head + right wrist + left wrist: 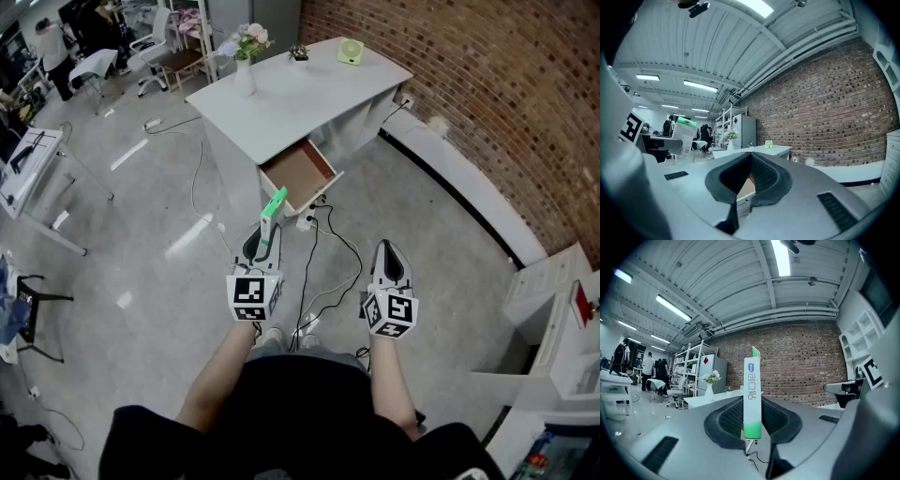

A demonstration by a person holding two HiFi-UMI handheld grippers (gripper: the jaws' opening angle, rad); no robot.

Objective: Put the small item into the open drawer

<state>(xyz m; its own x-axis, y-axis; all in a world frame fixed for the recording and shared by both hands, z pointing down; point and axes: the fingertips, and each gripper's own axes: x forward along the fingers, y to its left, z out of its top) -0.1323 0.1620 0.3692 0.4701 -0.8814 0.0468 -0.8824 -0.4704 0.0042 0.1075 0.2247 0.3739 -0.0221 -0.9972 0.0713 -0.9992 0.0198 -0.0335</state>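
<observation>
The left tool (263, 240) is clamped on the lower, green end of a slim white-and-green carton (273, 208). The carton stands upright between the pads, with most of its length above them. The right tool (385, 251) hangs beside it with its jaws together and nothing between them. Both are held out over the floor (169, 281), well short of the white table (300, 94), whose drawer (298, 172) is pulled out toward the person with its brown bottom bare.

The step in hand looks like the carry to the drawer. The grip sits low on a tall, light carton, so a quick swing could pivot it between the pads. A steady walk forward with the left tool level seems best. Cables (323, 236) trail across the floor just below the drawer front and call for care underfoot.

At the drawer, the carton probably needs tipping onto its long side, since it may be too tall to stand upright inside. Lowering it close to the bottom, near the middle and clear of the rim, before letting go would prevent a bounce. The vase (245, 77) on the table stands well away from that path.
</observation>
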